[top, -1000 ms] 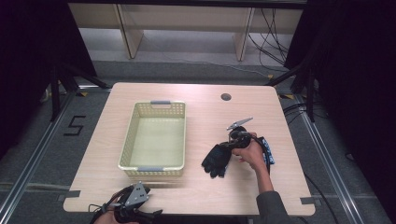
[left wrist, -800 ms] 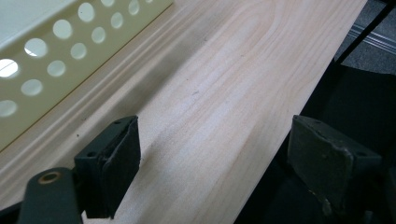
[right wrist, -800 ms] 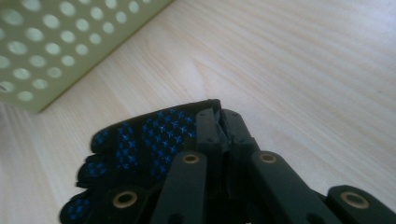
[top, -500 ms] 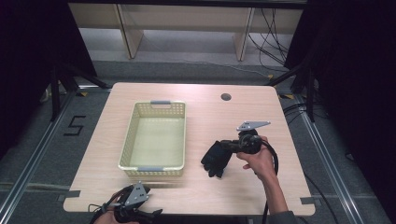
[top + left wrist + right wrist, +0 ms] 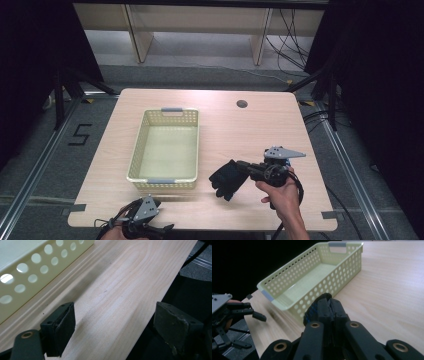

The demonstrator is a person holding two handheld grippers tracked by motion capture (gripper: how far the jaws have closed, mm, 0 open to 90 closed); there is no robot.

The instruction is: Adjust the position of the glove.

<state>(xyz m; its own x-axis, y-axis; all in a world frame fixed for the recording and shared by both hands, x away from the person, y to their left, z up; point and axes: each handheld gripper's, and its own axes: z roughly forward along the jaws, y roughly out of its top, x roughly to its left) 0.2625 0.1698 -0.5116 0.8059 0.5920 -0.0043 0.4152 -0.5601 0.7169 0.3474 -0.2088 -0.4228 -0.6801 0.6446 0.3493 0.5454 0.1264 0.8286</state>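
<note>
A black glove point(image 5: 227, 179) lies low over the wooden table point(image 5: 250, 125), just right of the pale yellow perforated basket point(image 5: 162, 150). My right gripper point(image 5: 241, 168) is shut on the glove's right edge, held level and pointing left. In the right gripper view its jaws point(image 5: 328, 306) pinch the dark fabric of the glove point(image 5: 311, 312), with the empty basket point(image 5: 317, 277) beyond. My left gripper point(image 5: 161, 227) rests at the table's near edge, open with bare wood between its jaws point(image 5: 115, 325). The basket's holed wall point(image 5: 32, 270) runs along the upper left of the left gripper view.
A round cable hole point(image 5: 242, 104) sits near the table's far edge. Bare wood stretches right of and behind the basket. The other hand's gripper point(image 5: 237, 312) shows at the left of the right gripper view, off the table's near corner.
The right gripper has turned level and drawn slightly toward the near edge, taking the glove with it. The left gripper has stayed put.
</note>
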